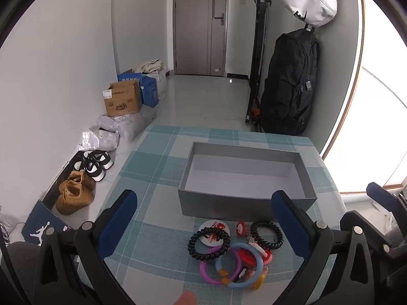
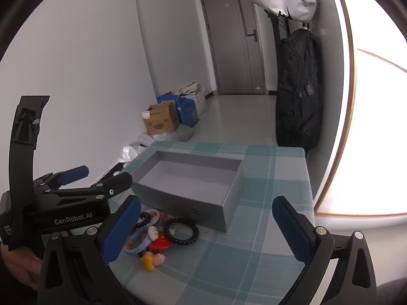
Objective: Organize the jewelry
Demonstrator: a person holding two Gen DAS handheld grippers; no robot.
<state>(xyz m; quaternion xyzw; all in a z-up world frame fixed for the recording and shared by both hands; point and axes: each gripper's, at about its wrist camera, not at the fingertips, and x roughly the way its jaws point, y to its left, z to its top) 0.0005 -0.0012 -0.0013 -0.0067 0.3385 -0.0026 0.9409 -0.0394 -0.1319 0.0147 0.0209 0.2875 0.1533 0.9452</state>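
Observation:
An empty grey open box (image 1: 244, 175) stands on the checked tablecloth; it also shows in the right wrist view (image 2: 188, 180). A pile of jewelry lies in front of it: two black coil bracelets (image 1: 208, 244) (image 1: 267, 233), a purple ring (image 1: 211, 267), a blue bangle (image 1: 239, 267), a red clip (image 1: 241, 227) and a round badge (image 1: 215, 225). My left gripper (image 1: 203, 218) is open above the pile, holding nothing. My right gripper (image 2: 206, 221) is open and empty, to the right of the pile (image 2: 162, 236). The left gripper's body (image 2: 73, 211) shows at the left of the right wrist view.
The table (image 1: 142, 183) ends at the left over a floor with shoes (image 1: 76, 193), plastic bags and cardboard boxes (image 1: 122, 99). A black backpack (image 1: 290, 84) hangs behind the table's far edge. A bright window is at the right.

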